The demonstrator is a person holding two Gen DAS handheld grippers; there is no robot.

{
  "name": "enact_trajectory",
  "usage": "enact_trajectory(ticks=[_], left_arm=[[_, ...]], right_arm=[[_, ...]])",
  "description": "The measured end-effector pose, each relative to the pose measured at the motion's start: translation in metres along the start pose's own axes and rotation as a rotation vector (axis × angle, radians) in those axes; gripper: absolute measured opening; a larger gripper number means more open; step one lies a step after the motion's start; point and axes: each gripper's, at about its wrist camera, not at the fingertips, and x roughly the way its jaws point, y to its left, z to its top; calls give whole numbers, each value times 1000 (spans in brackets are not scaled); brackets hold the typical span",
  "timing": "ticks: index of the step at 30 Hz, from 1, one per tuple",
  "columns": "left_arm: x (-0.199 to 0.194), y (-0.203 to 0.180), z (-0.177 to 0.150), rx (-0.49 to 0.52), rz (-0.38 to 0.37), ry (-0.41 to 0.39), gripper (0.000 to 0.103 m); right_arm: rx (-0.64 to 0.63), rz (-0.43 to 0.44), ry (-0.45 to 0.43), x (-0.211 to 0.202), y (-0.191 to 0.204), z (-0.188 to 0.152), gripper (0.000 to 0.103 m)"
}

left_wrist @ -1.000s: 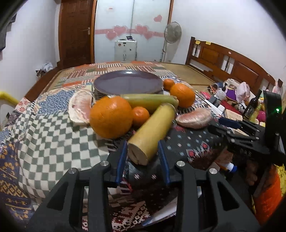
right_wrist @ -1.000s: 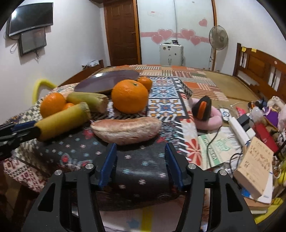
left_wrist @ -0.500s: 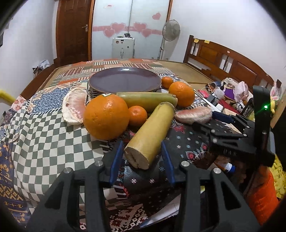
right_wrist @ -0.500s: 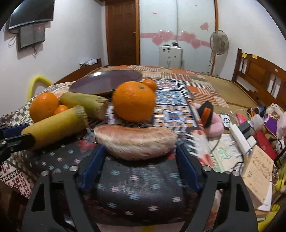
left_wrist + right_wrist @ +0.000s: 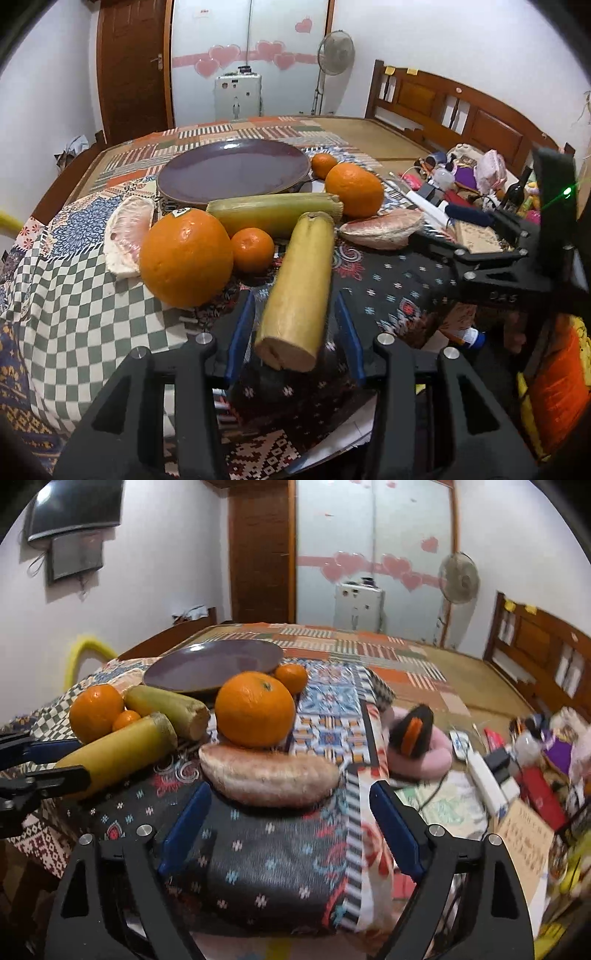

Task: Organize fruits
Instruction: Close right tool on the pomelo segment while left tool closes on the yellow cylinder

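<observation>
— Where do the two tools sit right now?

— Both tilt downward toward the near edge of the patchwork cloth (image 5: 74, 295). The left gripper (image 5: 295, 332) has its blue pads either side of the cut end of the yellow cane piece (image 5: 299, 280). Its jaws have just been opening, and a gap shows on each side, so the pads are not pressing on the piece.

— And the other one?

— The right gripper (image 5: 291, 823) points at the pomelo segment (image 5: 269, 775) lying crosswise just ahead of it. Its jaws have just been opening too and stand wide apart, the segment's ends near the fingertips but not pinched (the picture is a bit blurred there).

— Where is the fruit?

— All on the cloth, in front of the purple plate (image 5: 232, 173), which holds nothing. A big orange (image 5: 184, 254) with a sticker sits left of the cane piece, a small mandarin (image 5: 253, 249) tucked between them. Behind lies a greener cane piece (image 5: 273, 214), crosswise. A second pomelo segment (image 5: 127, 232) lies at the far left, touching the big orange.

— Anything to the right?

— Another large orange (image 5: 354, 190) beside the plate, with a small mandarin (image 5: 323, 164) behind it. From the left camera, the right gripper's black frame reaches in from the right, near its pomelo segment.
</observation>
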Motion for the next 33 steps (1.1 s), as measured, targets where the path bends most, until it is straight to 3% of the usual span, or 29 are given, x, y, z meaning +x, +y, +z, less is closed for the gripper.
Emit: enact_trajectory(ticks=[6,10,16,25,33], left_arm=[[21,2,-1,-33,-24,39,45],[19,1,-2,-28,-26,30,40],[11,3,-7,-14,-14,45,38],[-3,2,-16,-1,-24,55,38],[-6,-12,-3,59,-35,79,38]], right_arm=[[-123,33,55,22,2,16,86],[-150,70,91,34,2,18,93],[-175,130,170,50,6,15,94],[-174,111,188,12,13,-5,59],[-164,193,188,-9,20,-8,58]])
